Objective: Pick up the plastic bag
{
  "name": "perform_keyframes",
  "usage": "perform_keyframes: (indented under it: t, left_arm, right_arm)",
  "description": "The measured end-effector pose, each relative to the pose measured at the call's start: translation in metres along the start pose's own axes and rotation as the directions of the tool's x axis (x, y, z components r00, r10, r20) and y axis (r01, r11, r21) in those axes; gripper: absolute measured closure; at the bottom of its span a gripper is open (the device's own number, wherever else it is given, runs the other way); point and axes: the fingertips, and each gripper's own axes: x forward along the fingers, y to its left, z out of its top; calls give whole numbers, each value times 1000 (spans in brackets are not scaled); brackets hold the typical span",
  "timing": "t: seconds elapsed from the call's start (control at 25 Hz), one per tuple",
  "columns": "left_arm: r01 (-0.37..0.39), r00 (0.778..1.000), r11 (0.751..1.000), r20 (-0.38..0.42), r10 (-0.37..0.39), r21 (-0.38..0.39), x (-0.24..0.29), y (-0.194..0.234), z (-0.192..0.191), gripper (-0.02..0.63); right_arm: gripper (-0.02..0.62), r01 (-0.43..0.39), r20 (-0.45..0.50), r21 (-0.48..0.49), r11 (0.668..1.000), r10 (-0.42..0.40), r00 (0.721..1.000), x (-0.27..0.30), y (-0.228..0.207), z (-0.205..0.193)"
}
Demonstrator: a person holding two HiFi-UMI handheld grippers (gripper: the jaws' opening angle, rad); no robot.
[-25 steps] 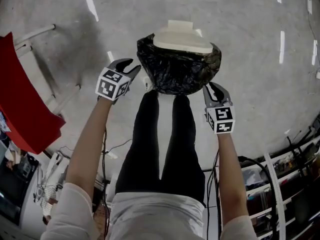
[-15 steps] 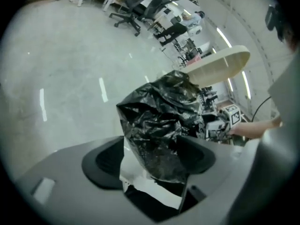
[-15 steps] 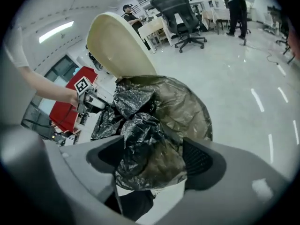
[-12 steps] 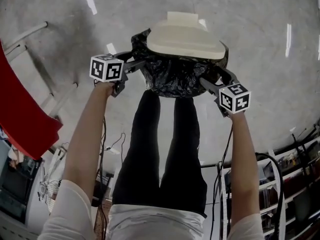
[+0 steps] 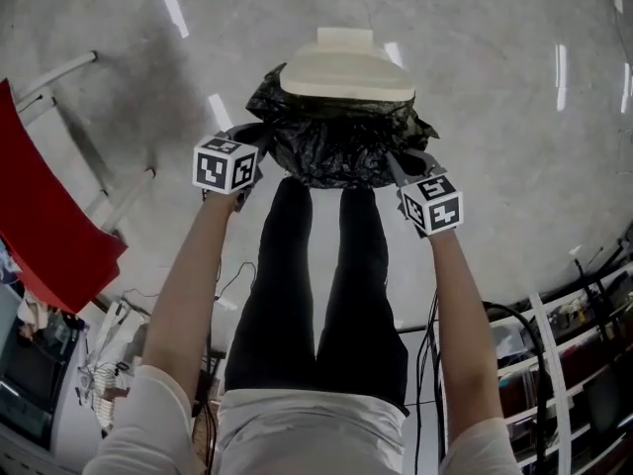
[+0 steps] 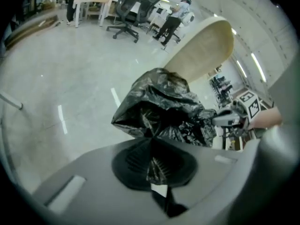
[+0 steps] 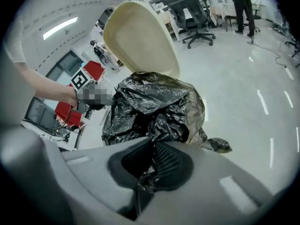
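A black plastic bag lines a bin whose cream lid stands open behind it. My left gripper is shut on the bag's left rim, and in the left gripper view black film is pinched between the jaws. At the bag's right rim my right gripper is shut on it too, a fold of the bag caught in its jaws. The bag bunches up between both grippers, with the lid tilted above it.
A red chair stands at the left. A white shelf rack with cables is at the right. The person's legs stand just below the bin. Office chairs and a person are far off on the grey floor.
Both grippers have moved in onto the bag's rim and gone shut on it. The bag's edges are now pulled up and bunched around the bin.
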Motion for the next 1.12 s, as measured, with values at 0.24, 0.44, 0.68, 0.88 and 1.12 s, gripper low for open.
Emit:
perform_keyframes:
  t: [0.24, 0.44, 0.68, 0.88, 1.12]
  left_arm:
    - [-52, 997, 998, 53, 51, 19, -71, -49, -1, 600]
    - [-71, 993, 997, 91, 72, -13, -122, -92, 5, 600]
    - [-119, 985, 992, 130, 112, 42, -189, -148, 8, 600]
    - [-120, 976, 993, 184, 119, -7, -240, -178, 14, 600]
    - [-138, 959, 990, 255, 128, 21, -305, -212, 20, 600]
  right_arm:
    - [594, -23, 49, 38, 999, 21, 999, -64, 46, 16]
    - [594, -21, 62, -1, 1000, 21, 998, -112, 72, 36]
    - [594, -31, 123, 17, 999, 29, 992, -179, 103, 58]
    - [594, -22, 154, -18, 1000, 25, 988, -230, 122, 74]
    - [594, -6, 234, -72, 997, 22, 972, -289, 152, 92]
